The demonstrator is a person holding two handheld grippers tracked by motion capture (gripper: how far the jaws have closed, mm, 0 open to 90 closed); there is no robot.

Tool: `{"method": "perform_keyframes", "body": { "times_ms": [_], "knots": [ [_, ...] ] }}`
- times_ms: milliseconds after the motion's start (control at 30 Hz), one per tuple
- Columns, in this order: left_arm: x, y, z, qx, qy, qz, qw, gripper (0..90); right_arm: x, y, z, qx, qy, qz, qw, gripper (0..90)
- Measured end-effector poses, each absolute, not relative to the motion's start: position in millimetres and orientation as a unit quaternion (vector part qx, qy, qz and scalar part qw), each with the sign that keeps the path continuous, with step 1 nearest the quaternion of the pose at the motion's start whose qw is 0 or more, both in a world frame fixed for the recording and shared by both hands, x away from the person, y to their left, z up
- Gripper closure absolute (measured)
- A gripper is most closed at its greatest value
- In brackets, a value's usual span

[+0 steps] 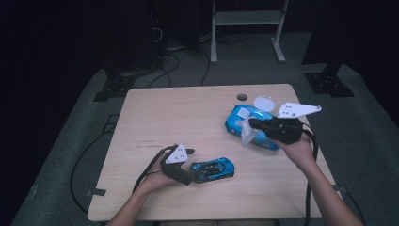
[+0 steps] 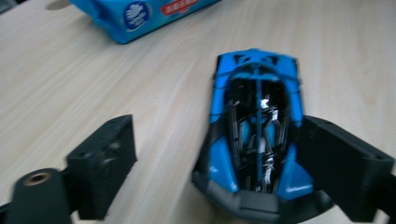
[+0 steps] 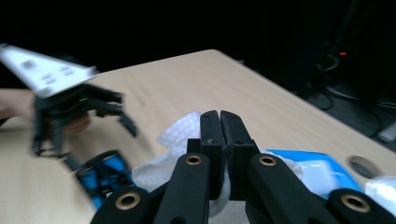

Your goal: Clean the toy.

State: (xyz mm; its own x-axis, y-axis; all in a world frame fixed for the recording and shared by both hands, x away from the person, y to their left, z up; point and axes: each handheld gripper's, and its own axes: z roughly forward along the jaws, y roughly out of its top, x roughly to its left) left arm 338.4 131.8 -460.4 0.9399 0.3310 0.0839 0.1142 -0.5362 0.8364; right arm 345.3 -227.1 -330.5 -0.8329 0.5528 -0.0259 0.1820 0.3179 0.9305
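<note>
Our left claw point(image 1: 192, 173) sits low at the near left of the counter point(image 1: 188, 117), spread wide around the tail of a blue toy sports car point(image 1: 212, 169). In the left gripper view the car point(image 2: 254, 140) lies between the two black pads: the right pad point(image 2: 343, 172) stands just beside the car's flank, the left pad point(image 2: 105, 168) well apart from it, so we count this claw as released, not pressing. The car rests flat on the wood, its black louvred engine cover facing up, its nose pointing away from the claw.

Farther out, on the right side of the counter, our right claw point(image 1: 251, 124) is clenched on a white wet wipe point(image 1: 246, 134). In the right gripper view the two jaws meet tip to tip point(image 3: 219, 122) with the crumpled wipe point(image 3: 180, 140) caught between them and bulging out to the left. The wipe hangs over the blue wipes pack point(image 1: 249, 127), which lies on the counter beneath the claw; part of the pack point(image 3: 322, 170) shows just behind the jaws.

Beyond the pack, near the far right edge, lies a round clear plastic lid point(image 1: 264, 101), and just left of it a small dark hole point(image 1: 242, 97) in the counter top. Past the counter stands a white frame point(image 1: 247, 28) on the grey floor.
</note>
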Motion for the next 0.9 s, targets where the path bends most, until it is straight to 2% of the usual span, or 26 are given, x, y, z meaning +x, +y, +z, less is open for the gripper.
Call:
{"method": "perform_keyframes", "body": {
  "times_ms": [267, 567, 700, 833, 900],
  "knots": [
    [336.5, 127.5, -461.8, 0.878, 0.117, 0.111, 0.451, 13.6, 321.6, -191.0, -352.0, 0.188, 0.808, 0.55, 0.101, 87.8],
    [334.2, 125.8, -462.6, 0.881, 0.115, 0.113, 0.444, 11.8, 327.3, -165.1, -377.5, 0.182, 0.795, 0.579, 0.02, 87.9],
    [334.0, 126.7, -462.0, 0.881, 0.115, 0.104, 0.447, 14.0, 332.0, -160.4, -396.0, 0.194, 0.806, 0.559, 0.009, 87.8],
    [333.3, 129.7, -460.8, 0.882, 0.119, 0.095, 0.447, 14.6, 333.2, -158.6, -426.8, 0.199, 0.839, 0.504, 0.042, 86.8],
    [333.1, 130.6, -461.9, 0.882, 0.12, 0.093, 0.446, 14.6, 332.7, -160.5, -437.2, 0.205, 0.845, 0.491, 0.049, 81.3]
  ]
}}
